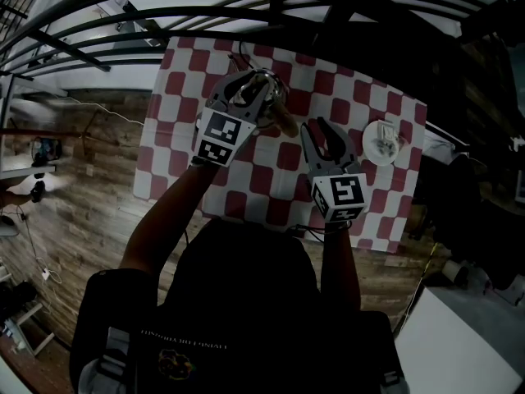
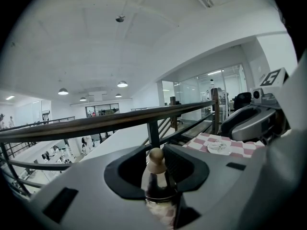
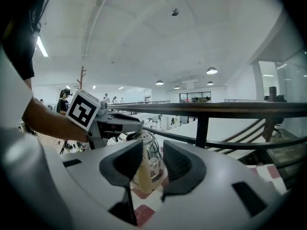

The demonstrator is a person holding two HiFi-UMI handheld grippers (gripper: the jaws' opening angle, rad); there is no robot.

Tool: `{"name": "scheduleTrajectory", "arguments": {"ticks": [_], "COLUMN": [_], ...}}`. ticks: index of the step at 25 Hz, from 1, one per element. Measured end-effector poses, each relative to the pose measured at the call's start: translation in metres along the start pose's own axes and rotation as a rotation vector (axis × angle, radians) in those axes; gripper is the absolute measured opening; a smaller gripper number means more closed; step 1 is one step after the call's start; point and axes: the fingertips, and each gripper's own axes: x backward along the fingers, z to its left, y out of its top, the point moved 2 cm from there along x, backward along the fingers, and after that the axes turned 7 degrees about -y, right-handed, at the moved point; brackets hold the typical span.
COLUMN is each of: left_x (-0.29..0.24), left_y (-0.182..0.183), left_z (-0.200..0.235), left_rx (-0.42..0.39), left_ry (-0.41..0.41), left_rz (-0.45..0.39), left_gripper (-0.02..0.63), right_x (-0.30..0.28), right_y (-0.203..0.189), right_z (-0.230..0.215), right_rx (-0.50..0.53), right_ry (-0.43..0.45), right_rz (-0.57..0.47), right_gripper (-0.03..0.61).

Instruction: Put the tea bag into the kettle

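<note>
Look for the tea bag (image 1: 385, 138) on the white saucer (image 1: 367, 148) at the right side of the checked cloth (image 1: 246, 183): probably the small pale lump there, though too small to confirm from any view. Well apart from the kettle (image 3: 152, 158), so nothing of the task looks done yet. Find that kettle, glass-bodied with a pale handle, toward the cloth's far edge, near the dark railing (image 2: 120, 121). Note the left gripper (image 1: 256, 89) clamped round its top at a middling spread, pads against the lid's sides and the wooden knob (image 2: 156, 156) standing up between them. Note the right gripper (image 1: 326, 138) just beside it, jaws apart with nothing in them, aimed at the glass and not touching. Judged as the uncovering stage, with the fetch to follow. Lift the lid straight up rather than at a slant, to avoid tipping or dragging the kettle across the cloth. Swing the empty right gripper over to the saucer, come down from above, and pinch the bag by an upper edge without shoving the saucer. Carry it level over the open mouth, lower until well inside, then release.
</note>
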Motion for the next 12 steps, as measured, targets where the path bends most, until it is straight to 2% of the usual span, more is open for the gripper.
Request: {"name": "scheduleTrajectory", "arguments": {"ticks": [12], "left_x": [0.033], "left_y": [0.010], "left_z": [-0.007], "left_rx": [0.032], "left_ry": [0.035], "left_rz": [-0.030], "left_gripper": [0.103], "right_x": [0.007], "right_y": [0.004], "right_z": [0.004], "right_rx": [-0.028], "right_ry": [0.041], "right_rz": [-0.018], "right_gripper": [0.140]}}
